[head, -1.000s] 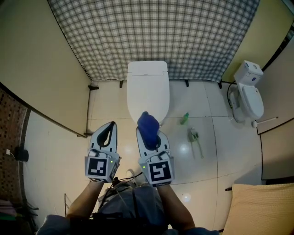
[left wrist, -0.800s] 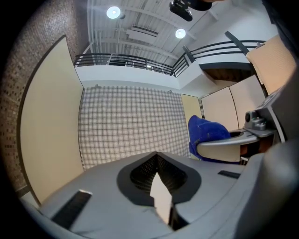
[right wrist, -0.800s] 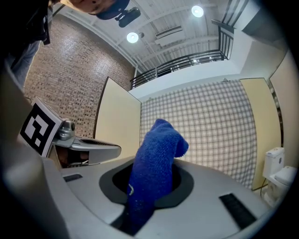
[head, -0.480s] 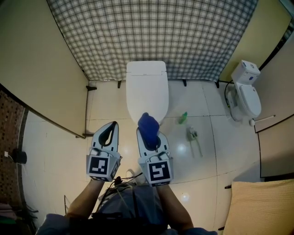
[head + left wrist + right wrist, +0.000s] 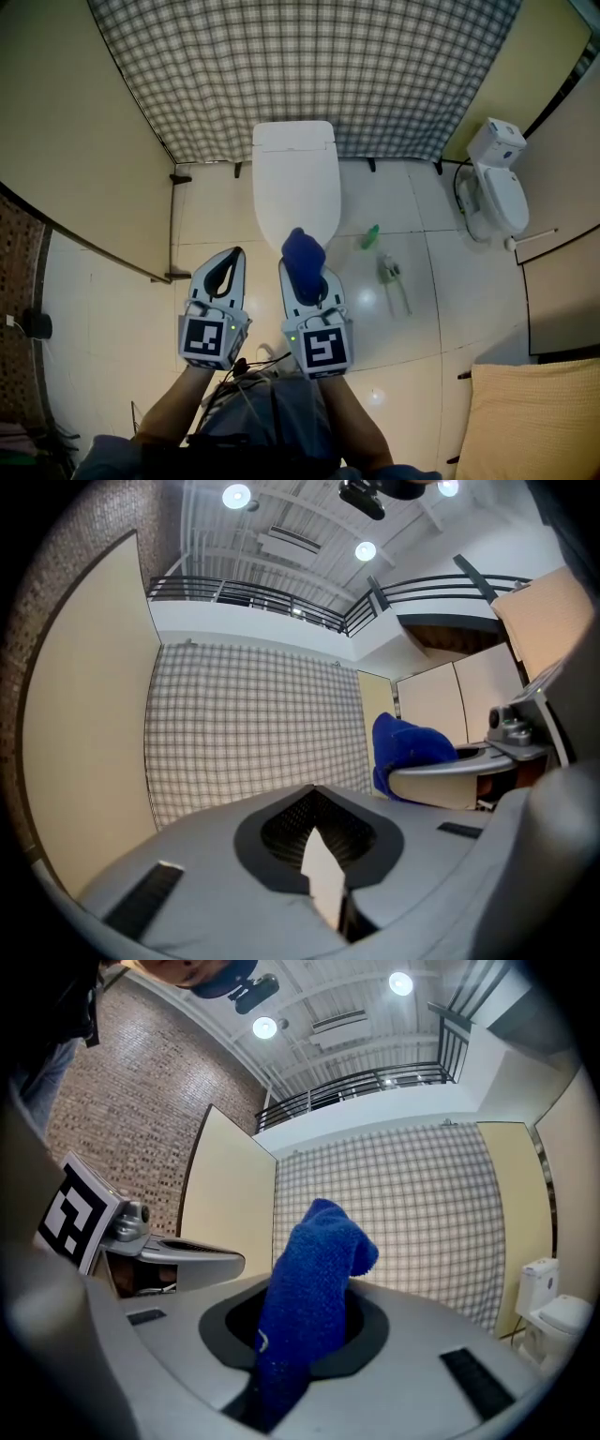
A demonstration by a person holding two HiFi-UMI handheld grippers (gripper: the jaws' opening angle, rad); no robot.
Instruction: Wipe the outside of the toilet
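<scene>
I see the white ceramic toilet (image 5: 295, 178), lid down, just ahead of both grippers and apart from them. My left gripper (image 5: 228, 262) is closed on nothing. My right gripper (image 5: 305, 274) clamps a blue terry cloth (image 5: 302, 251), whose free end stands up before the toilet's front.

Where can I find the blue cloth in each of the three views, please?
Head view: cloth at the centre, just below the toilet.
Left gripper view: cloth right of centre.
Right gripper view: cloth low at the centre, between the jaws.
Shared landmark: the checked curtain.
</scene>
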